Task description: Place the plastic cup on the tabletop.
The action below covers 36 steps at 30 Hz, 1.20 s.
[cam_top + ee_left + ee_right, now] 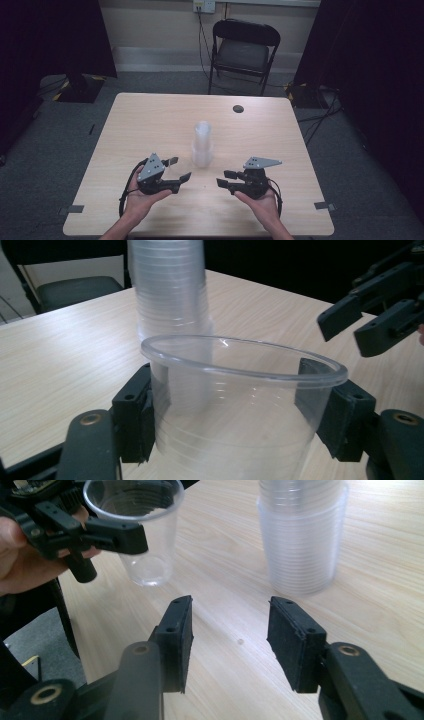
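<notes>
Clear plastic cup was the star here: one single cup sat pinched between the jaws of the left tongs, low-center in the left gripper view, with a pad on each side just under the rim. In the right gripper view that cup showed at the upper left, looking lifted off the counter, though I couldn't say for sure. The stack of cups stood mid-frame in the high view, between both hands. The right tongs were spread with nothing in them. My guess was the cup had just come off the stack, so: keep the squeeze gentle since thin walls buckle, hold it level, and steady the stack if it wobbles.
</notes>
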### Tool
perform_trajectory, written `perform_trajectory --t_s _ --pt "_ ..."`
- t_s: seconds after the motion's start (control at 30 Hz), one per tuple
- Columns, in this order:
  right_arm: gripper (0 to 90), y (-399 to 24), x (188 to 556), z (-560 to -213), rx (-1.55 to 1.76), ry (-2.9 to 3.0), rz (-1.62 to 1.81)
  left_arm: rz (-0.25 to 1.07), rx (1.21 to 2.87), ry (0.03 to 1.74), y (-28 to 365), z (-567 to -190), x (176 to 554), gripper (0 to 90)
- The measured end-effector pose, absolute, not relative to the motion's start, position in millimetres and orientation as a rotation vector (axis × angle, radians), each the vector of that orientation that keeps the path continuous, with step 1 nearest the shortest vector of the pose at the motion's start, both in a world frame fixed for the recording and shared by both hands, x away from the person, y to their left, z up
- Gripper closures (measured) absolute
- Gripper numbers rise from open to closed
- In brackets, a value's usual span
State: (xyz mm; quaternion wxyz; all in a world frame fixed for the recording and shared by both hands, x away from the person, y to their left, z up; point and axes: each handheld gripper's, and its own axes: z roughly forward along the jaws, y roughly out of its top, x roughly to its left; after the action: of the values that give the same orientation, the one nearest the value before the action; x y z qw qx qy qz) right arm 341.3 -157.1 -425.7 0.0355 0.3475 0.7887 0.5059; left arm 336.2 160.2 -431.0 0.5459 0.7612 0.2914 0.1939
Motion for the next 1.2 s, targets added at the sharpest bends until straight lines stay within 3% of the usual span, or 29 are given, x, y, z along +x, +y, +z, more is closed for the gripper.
perform_trajectory --t_s 0.6,0.77,1.2 --pt "46.0 -172 339 -425 1.091 2.373 1.532 0.529 1.763 0.792 190 -413 371 30.1" --pt "40.8 -178 338 -425 1.105 2.374 1.476 0.520 1.717 0.848 196 -417 382 30.3" --pt "40.6 -188 337 -438 1.171 2.356 1.488 0.579 1.715 0.927 204 -430 418 29.2"
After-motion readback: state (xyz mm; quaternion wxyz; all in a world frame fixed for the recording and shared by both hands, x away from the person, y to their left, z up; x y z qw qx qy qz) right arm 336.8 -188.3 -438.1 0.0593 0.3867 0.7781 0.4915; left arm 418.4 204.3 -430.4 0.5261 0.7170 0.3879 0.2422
